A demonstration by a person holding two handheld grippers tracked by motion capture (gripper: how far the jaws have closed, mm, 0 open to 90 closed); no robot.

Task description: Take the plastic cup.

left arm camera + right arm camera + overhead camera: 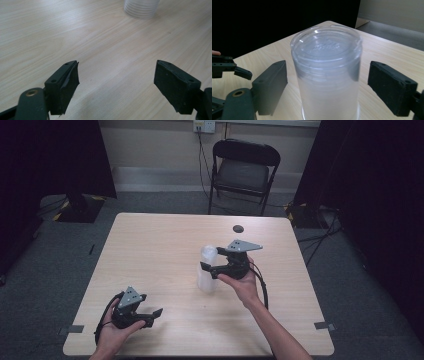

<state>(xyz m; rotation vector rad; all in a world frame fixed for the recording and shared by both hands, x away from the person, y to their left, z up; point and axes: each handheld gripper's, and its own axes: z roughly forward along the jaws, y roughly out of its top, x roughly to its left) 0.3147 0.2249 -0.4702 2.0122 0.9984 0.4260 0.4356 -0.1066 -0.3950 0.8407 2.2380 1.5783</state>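
Both jaws of the right gripper [325, 85] stand spread on either side of one upside-down stack of clear ribbed plastic cups [327, 75], with a gap at each pad, so nothing is clasped. How many cups are nested in it cannot be counted. It stands on the pale wooden table [150, 250], right of centre. Near the front left edge, the left gripper [116, 82] is released too, empty, over bare wood. One small dark disc [238, 228] lies near the far edge; one black folding chair [244, 172] stands beyond.

A pale wooden table [150, 250] bears an upturned stack of clear cups [207, 269] and a small dark disc [238, 228].
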